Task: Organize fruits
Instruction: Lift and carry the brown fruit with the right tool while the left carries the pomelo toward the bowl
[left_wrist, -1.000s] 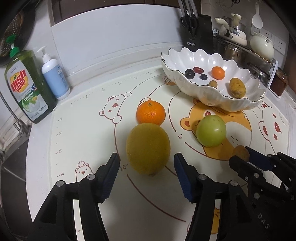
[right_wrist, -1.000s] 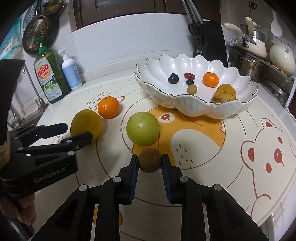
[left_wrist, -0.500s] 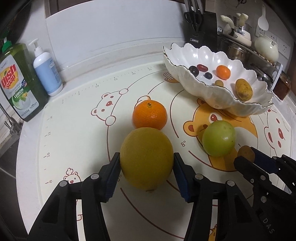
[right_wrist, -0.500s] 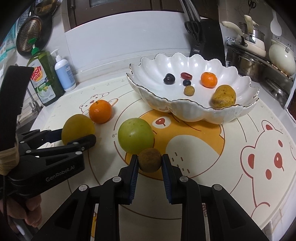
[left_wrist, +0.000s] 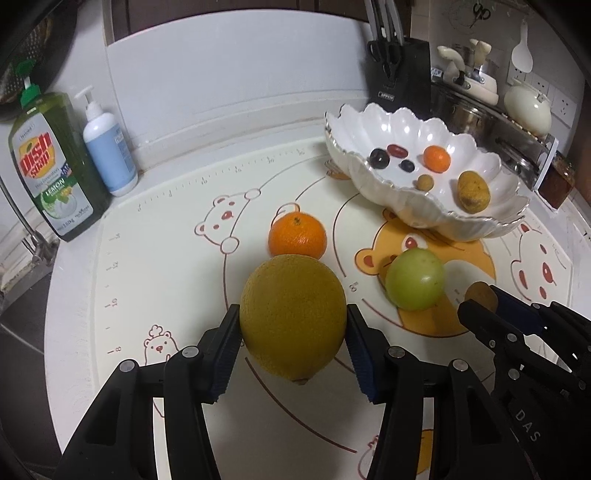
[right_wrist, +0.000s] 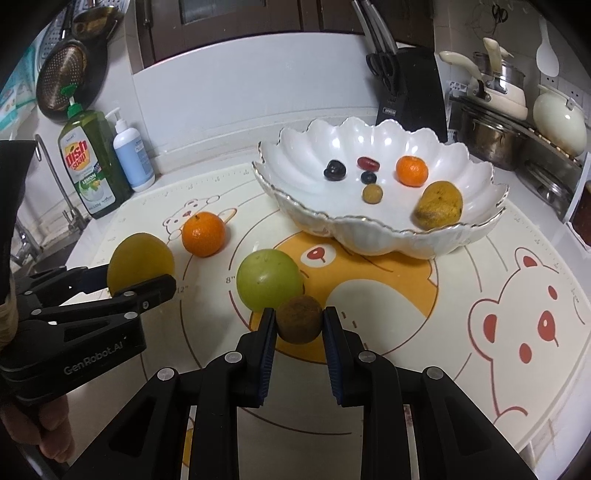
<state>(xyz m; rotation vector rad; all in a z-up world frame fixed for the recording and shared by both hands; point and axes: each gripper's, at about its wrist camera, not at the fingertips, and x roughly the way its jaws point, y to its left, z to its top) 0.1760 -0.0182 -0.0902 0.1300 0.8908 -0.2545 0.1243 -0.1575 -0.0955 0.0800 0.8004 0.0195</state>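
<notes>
My left tongs (left_wrist: 293, 334) clamp the lemon (left_wrist: 293, 319), right tongs (right_wrist: 299, 326) pinch the brown fruit (right_wrist: 299, 318); apple (right_wrist: 269, 278) touching at eleven o'clock may roll when I lift

A cream mat (left_wrist: 166, 266) is showing red-brown ruler marks, white bear outlines with red eyes and one orange-yellow bear, while a dull yellow fruit (left_wrist: 291, 317), a bright orange mandarin (left_wrist: 297, 236), a pale green fruit (left_wrist: 415, 284) and a small brown fruit (right_wrist: 299, 319) are standing out against it. The scalloped bowl (right_wrist: 369, 229) is gleaming white with a thin gold rim, carrying a small orange fruit (right_wrist: 412, 170), a mottled yellow-brown fruit (right_wrist: 437, 205), a dark red one and two near-black ones. Each black hand-held gripper is showing blue ribbed pads (right_wrist: 266, 350), and behind them a green bottle (left_wrist: 51, 166) with a red-lettered label is standing beside a white and pale blue pump bottle (left_wrist: 109, 151).
</notes>
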